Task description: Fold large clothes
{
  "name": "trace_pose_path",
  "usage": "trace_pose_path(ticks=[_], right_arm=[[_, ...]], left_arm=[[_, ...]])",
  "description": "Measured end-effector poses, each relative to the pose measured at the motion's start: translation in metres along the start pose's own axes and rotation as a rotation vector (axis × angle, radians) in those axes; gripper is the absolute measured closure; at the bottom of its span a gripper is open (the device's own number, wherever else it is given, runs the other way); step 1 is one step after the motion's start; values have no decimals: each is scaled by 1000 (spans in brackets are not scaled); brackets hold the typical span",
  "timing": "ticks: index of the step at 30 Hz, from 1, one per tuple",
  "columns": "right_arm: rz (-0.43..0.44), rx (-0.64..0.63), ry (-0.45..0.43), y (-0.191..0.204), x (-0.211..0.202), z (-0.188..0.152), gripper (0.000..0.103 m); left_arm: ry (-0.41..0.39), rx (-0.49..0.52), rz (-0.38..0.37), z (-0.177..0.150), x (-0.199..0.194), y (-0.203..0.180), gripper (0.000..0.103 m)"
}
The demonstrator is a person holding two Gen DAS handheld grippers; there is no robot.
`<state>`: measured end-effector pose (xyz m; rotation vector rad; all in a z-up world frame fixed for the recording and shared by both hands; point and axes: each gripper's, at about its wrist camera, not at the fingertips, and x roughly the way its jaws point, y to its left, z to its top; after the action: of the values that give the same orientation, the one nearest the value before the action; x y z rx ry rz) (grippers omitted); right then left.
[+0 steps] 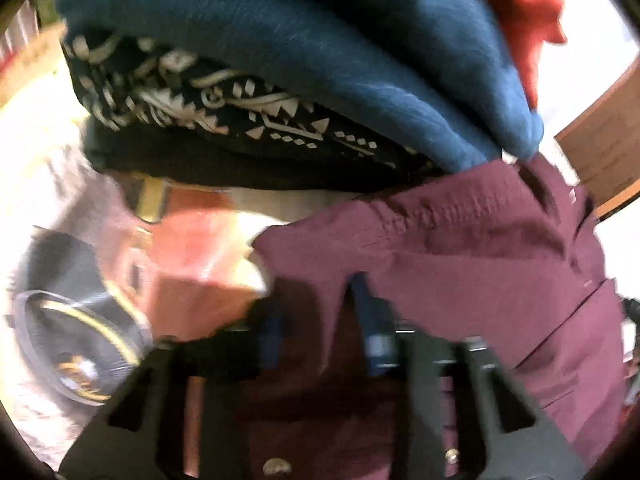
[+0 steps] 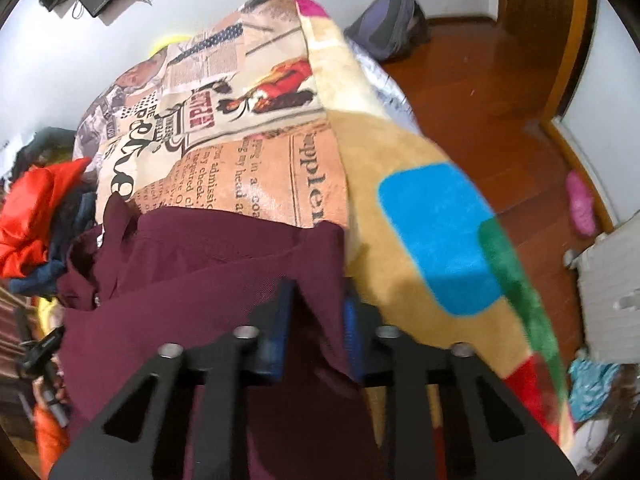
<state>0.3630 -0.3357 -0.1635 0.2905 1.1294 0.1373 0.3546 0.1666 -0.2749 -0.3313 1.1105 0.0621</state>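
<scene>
Both jaws partly closed, pinching folds of maroon shirt (image 2: 208, 264): left gripper (image 1: 320, 312) near stacked clothes (image 1: 280, 92), right gripper (image 2: 318, 312) over printed blanket (image 2: 248, 152).

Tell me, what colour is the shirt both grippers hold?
Maroon shirt, clearest in the right wrist view.

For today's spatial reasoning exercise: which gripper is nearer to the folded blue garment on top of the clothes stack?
Left. The left gripper holds the maroon shirt just below the blue garment. The right gripper grips the shirt's far side, near the blanket's edge.
</scene>
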Motion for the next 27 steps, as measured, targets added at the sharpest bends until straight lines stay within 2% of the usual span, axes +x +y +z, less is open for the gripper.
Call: trace_pose_path(ticks=[2, 6, 12, 15, 20, 23, 27], right_arm=[[6, -2, -29, 0, -7, 1, 92], [-18, -33, -94, 9, -27, 2, 93], [-71, -122, -157, 30, -50, 0, 95], [-74, -139, -176, 32, -56, -4, 96], [-62, -159, -228, 38, -74, -7, 99], [-40, -184, -281, 46, -91, 0, 103], [-21, -228, -388, 62, -123, 15, 103]], left_arm=[[-26, 30, 34, -3, -12, -9, 98], [-117, 125, 121, -12, -54, -38, 100], [-261, 259, 196, -33, -122, -74, 101], [-307, 274, 189, -25, -148, -66, 102], [-388, 316, 190, -17, -180, -88, 102], [-447, 323, 200, -8, -205, -103, 102], [-536, 352, 174, 1, -236, -126, 102]])
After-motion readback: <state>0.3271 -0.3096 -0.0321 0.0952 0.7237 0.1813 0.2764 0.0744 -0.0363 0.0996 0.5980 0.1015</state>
